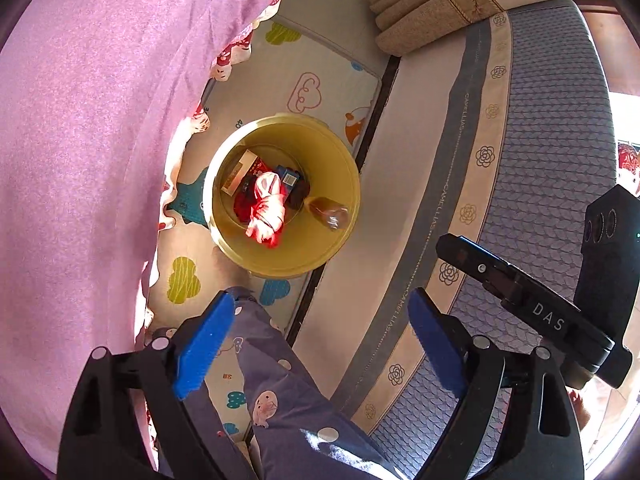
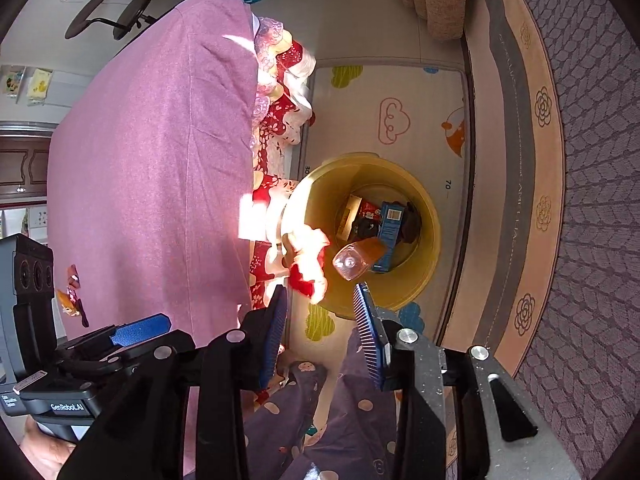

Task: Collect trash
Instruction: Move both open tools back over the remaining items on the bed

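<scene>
bin (image 1: pixel 344 184): one, flanked by pink cloth (image 1: pixel 88 152) left, sofa (image 1: pixel 560 160) right | left gripper (image 1: pixel 316 344) spread, empty | right gripper (image 2: pixel 320 320) parted, empty | bottle (image 2: pixel 354 260): one

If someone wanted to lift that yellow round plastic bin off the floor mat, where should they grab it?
Probably by the rim of the yellow round plastic bin, coming straight down from above. It stands upright with its mouth open, and the thin rim is the only edge narrow enough to pinch. The side toward the cloud-printed floor mat looks freest.

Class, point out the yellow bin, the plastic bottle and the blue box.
yellow bin (image 1: pixel 340 168), left wrist view, inner wall.
plastic bottle (image 2: pixel 352 263), right wrist view, clear base.
blue box (image 2: pixel 389 222), right wrist view, its printed face.
</scene>
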A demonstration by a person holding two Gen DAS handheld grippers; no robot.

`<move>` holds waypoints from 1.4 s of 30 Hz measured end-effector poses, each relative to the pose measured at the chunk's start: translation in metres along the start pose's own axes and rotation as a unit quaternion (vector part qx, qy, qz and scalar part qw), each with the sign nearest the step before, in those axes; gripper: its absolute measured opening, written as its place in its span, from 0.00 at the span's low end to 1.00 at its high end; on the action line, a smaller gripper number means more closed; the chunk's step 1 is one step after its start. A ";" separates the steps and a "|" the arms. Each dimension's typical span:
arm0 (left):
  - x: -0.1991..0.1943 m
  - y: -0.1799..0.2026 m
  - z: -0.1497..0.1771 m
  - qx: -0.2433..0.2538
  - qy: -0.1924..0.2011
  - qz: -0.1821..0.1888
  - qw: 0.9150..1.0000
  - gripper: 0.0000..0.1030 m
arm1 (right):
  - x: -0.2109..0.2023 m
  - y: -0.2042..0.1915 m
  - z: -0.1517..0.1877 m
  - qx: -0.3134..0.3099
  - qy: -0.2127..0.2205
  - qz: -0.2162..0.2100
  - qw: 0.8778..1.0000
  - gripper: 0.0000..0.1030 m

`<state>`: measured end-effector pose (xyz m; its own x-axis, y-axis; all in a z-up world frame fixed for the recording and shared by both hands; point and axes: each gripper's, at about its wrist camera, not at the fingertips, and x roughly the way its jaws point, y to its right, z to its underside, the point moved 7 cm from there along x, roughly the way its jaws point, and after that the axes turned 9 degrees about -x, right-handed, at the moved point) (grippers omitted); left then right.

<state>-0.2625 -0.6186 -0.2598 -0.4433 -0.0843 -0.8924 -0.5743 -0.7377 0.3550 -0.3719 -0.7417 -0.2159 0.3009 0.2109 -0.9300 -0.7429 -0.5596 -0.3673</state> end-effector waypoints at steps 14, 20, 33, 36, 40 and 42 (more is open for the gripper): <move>-0.035 -0.017 -0.002 -0.020 0.037 0.026 0.999 0.85 | -0.006 -0.045 -0.017 -0.036 0.004 -0.008 0.999 0.34; -0.063 -0.047 0.003 -0.044 0.066 0.043 0.996 0.85 | -0.009 -0.090 -0.022 -0.077 0.007 -0.010 0.997 0.34; -0.145 -0.185 0.035 -0.141 0.138 0.070 0.978 0.85 | 0.027 -0.258 0.004 -0.186 -0.011 -0.034 0.982 0.34; -0.164 -0.224 0.045 -0.166 0.158 0.075 0.970 0.85 | 0.039 -0.302 0.013 -0.213 -0.018 -0.040 0.976 0.34; -0.185 -0.276 0.059 -0.200 0.182 0.081 0.959 0.85 | 0.055 -0.358 0.029 -0.253 -0.029 -0.042 0.966 0.34; -0.195 -0.301 0.067 -0.217 0.192 0.088 0.953 0.85 | 0.062 -0.384 0.038 -0.272 -0.033 -0.041 0.961 0.34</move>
<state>-0.0488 -0.3351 -0.1741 -0.1738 -0.4096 -0.8956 -0.1389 -0.8901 0.4340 -0.0903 -0.4832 -0.1328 0.2937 0.3120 -0.9036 -0.2897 -0.8718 -0.3951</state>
